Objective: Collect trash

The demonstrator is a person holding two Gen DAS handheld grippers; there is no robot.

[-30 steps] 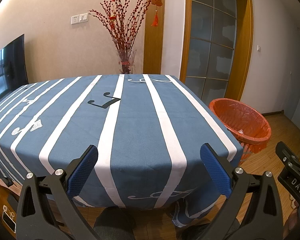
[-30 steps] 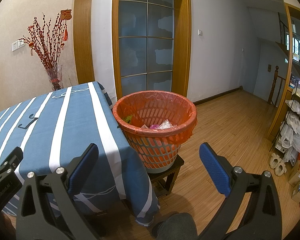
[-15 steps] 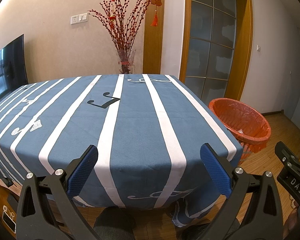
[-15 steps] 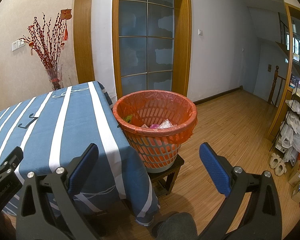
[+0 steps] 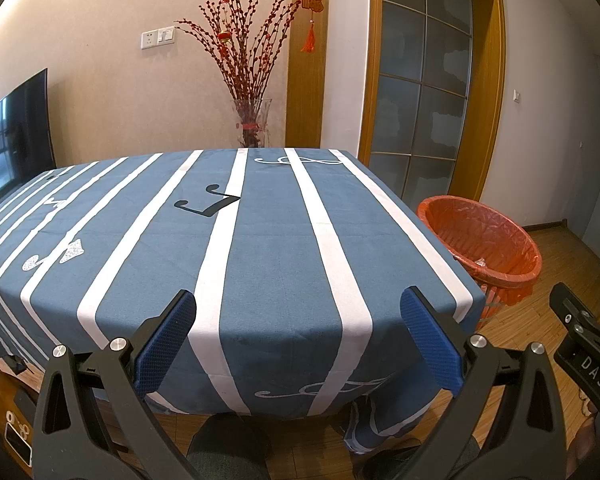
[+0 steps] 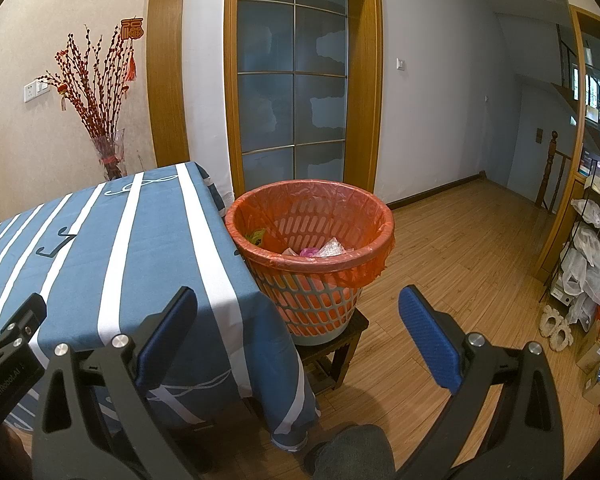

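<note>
The left gripper hangs just short of the near edge of the surface, its blue-padded fingers spread wide with nothing between them. The surface is covered by a blue cloth with white stripes and printed music notes.

The right gripper is likewise spread wide and holds nothing. It points at the near right corner of the surface and at the trash basket just beside that corner. The basket is a slotted plastic one lined with an orange bag folded over its rim, and it stands on a small dark stool on the wooden floor. The trash lies inside it: a crinkled clear wrapper, something pink, and a green-yellow scrap against the left wall. From the left wrist view the basket shows beyond the right edge of the cloth, which hides its lower left side.

Behind the surface a glass vase of red branches stands against the wall, next to a wooden door frame and a frosted glass door. A dark television sits at the far left. At the far right of the right wrist view a rack with white plastic bags stands well apart from the basket, with slippers and boxes on the floor beside it. A dark-clothed knee shows below the right gripper.
</note>
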